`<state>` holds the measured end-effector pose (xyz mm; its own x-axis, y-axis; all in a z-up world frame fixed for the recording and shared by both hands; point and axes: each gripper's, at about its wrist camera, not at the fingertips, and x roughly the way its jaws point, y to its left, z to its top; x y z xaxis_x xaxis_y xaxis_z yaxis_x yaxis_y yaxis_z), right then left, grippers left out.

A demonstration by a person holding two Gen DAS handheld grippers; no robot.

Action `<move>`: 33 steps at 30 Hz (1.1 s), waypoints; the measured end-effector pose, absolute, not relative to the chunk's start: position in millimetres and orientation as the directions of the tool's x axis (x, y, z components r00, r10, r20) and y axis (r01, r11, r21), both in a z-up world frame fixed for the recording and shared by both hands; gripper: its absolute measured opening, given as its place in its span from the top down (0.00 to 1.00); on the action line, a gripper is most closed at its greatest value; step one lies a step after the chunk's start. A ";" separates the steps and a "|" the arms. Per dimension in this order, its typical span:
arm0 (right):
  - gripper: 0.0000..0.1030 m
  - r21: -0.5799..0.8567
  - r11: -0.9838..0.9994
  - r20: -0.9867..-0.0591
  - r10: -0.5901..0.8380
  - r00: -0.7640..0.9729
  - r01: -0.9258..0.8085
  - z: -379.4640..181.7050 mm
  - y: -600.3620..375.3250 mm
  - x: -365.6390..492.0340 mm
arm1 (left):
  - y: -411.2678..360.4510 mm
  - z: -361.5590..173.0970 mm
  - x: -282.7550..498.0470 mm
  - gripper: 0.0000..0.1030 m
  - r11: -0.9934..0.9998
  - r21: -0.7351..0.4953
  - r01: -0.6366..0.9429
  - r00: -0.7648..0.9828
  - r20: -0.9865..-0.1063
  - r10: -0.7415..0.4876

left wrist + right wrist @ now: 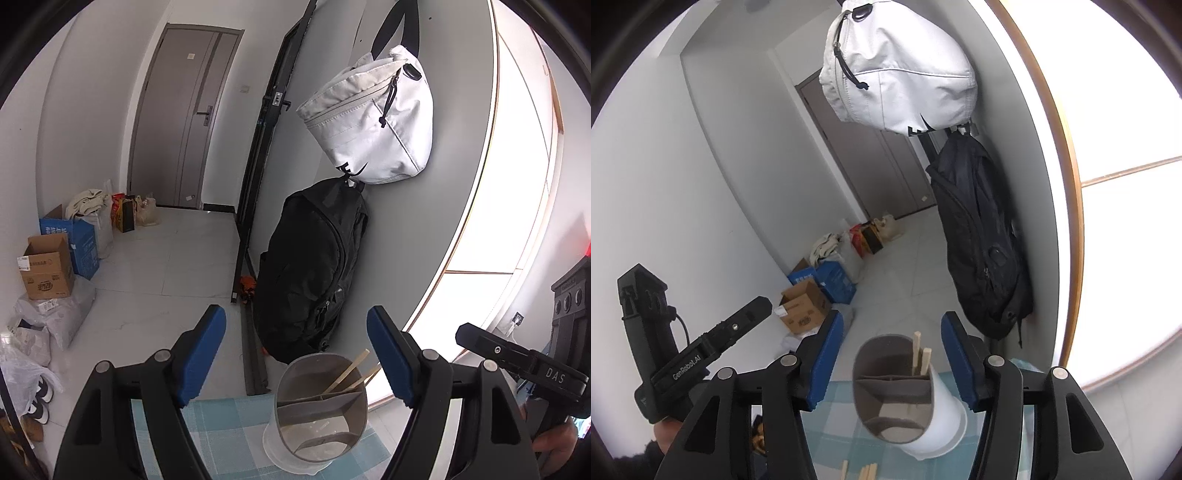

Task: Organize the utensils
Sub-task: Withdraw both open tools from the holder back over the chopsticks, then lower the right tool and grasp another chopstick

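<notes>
My left gripper (295, 350) stands with its blue pads apart, nothing between them. My right gripper (892, 354) is likewise spread and empty. Just ahead of both, framed between the fingers, a divided utensil holder (905, 395) sits on a blue checked cloth (229, 428). Two wooden chopsticks (921, 356) stand in its far compartment. More wooden sticks (864, 470) lie on the cloth nearer my right gripper. Beyond the holder, a black backpack (310, 266) hangs against the wall under a white bag (373, 118).
</notes>
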<state>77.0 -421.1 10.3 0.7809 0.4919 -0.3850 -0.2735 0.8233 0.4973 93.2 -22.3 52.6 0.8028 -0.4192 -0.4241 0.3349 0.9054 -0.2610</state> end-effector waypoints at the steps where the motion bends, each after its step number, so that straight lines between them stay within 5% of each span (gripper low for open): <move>1: 0.42 0.499 0.821 -0.384 0.496 0.779 -0.276 11.0 -420.8 72.1 | -21.9 53.0 90.3 0.27 0.911 -0.252 0.326 0.807 -0.429 -0.407; 4: 0.41 0.501 0.815 -0.377 0.508 0.775 -0.290 14.3 -416.8 59.0 | -25.6 55.0 79.0 0.27 0.951 -0.175 0.255 0.829 -0.467 -0.308; 21: 0.30 0.461 0.814 -0.400 0.546 0.736 -0.354 -3.6 -381.3 2.7 | -3.4 48.6 18.5 0.17 0.972 -0.161 0.172 0.864 -0.448 -0.227; 33: 0.20 0.394 0.836 -0.576 0.549 0.606 -0.382 -72.3 -343.6 -1.9 | 22.9 -13.4 10.0 0.17 0.980 -0.172 0.102 0.846 -0.503 -0.176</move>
